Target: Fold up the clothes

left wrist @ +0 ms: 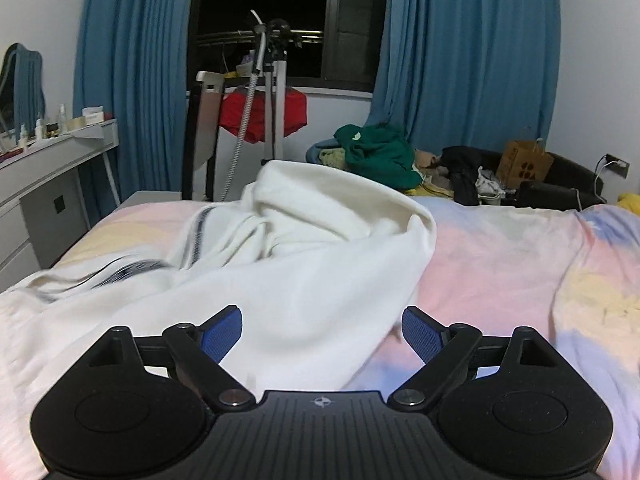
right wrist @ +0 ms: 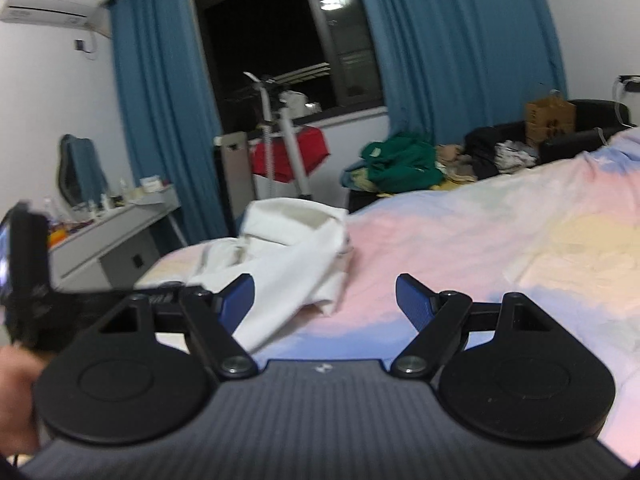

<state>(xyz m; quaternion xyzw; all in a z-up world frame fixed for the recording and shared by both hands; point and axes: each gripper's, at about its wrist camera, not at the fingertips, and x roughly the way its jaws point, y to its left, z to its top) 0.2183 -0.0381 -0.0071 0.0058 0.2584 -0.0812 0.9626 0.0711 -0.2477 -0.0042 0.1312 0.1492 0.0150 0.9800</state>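
Jaws spread wide on both: left gripper (left wrist: 322, 332) low at the frame's bottom centre over the white garment (left wrist: 280, 256), right gripper (right wrist: 325, 300) empty above the pastel bedsheet (right wrist: 500, 240). Crumpled across centre and lower left of the left view, dark-striped along its left edge; upper centre-left in the right view (right wrist: 296, 240). Blue curtains (left wrist: 472, 52) along the top. Green clothes pile (left wrist: 376, 152) upper right of centre. Red cloth (left wrist: 260, 114) beside it, upper centre.
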